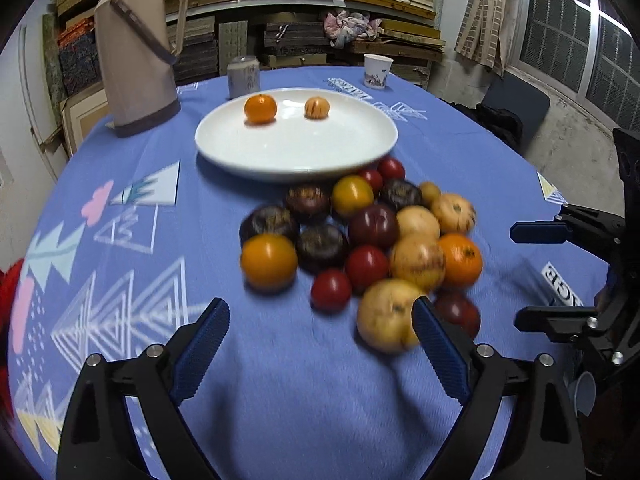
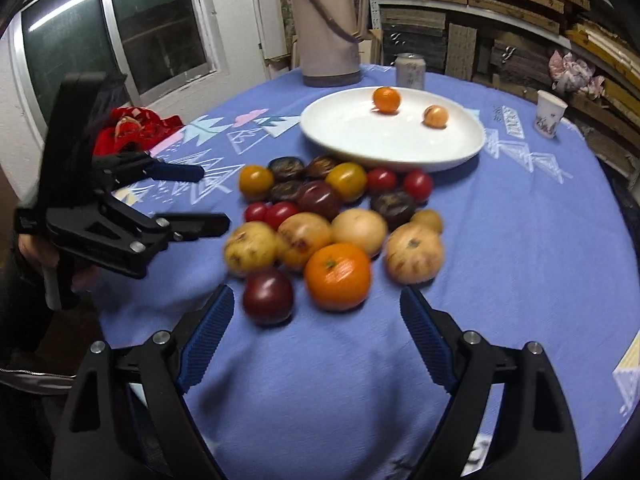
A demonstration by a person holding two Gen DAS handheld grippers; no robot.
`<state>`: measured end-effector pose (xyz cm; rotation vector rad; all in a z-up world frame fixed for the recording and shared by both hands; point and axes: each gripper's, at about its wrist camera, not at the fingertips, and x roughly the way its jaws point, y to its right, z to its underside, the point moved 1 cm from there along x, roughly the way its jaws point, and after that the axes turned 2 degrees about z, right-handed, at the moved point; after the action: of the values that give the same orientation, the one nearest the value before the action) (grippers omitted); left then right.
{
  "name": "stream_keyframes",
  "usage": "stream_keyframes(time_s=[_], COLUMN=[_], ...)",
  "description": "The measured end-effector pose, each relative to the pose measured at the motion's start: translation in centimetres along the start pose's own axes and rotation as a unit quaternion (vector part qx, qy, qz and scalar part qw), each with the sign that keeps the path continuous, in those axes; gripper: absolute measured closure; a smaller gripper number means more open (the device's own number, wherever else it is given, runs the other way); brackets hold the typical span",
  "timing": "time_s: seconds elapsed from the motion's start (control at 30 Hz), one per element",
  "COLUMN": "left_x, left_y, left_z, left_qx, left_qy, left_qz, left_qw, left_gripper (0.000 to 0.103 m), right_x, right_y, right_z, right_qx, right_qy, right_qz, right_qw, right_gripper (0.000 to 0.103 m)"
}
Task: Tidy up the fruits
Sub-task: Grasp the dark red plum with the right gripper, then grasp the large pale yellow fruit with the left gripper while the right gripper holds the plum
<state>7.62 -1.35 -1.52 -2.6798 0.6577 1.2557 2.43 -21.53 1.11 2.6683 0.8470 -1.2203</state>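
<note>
Jaws spread wide and empty on both the left gripper (image 1: 320, 320) and the right gripper (image 2: 316, 308), hovering near the fruit pile (image 1: 360, 240) on the blue tablecloth (image 1: 280, 400). Beyond it, the white plate (image 1: 296, 152) holds 2 small oranges (image 1: 260, 108).

A lived-in storeroom or back room of a home.

Ahead of the left tool (image 1: 320, 316), past the round tabletop (image 1: 280, 400) in its blue patterned cloth, rough shelves (image 1: 320, 4) sag with stacked flat boxes and bundled fabric; a tall thermos (image 1: 136, 52), a paper cup (image 1: 377, 71) and a white plate (image 1: 296, 160) suggest household use, with a barred window (image 1: 576, 36) off right.
</note>
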Motion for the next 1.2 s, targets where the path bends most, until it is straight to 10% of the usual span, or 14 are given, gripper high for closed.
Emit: stream_keyframes(time_s=[0.4, 0.53, 1.0, 1.2], left_x=[-0.6, -0.9, 1.3, 3.1], left_y=[-3.1, -2.7, 2.2, 2.7], left_z=[2.8, 2.8, 1.6, 1.0], left_qx=[-0.075, -0.065, -0.014, -0.028], left_qy=[-0.001, -0.001, -0.011, -0.036], left_qz=[0.007, 0.009, 0.04, 0.057], left_qw=[0.9972, 0.9979, 0.9991, 0.9973], left_gripper=[0.01, 0.01, 0.011, 0.049], right_x=[4.5, 5.5, 1.8, 0.9], right_y=[-3.4, -2.7, 0.4, 1.2], right_z=[0.1, -0.4, 2.4, 3.1], right_qx=[-0.045, -0.036, 0.017, 0.026], right_qy=[-0.053, -0.056, -0.032, -0.021], right_qz=[0.008, 0.027, 0.005, 0.001], right_qw=[0.998, 0.997, 0.999, 0.999], right_gripper=[0.043, 0.065, 0.066, 0.066])
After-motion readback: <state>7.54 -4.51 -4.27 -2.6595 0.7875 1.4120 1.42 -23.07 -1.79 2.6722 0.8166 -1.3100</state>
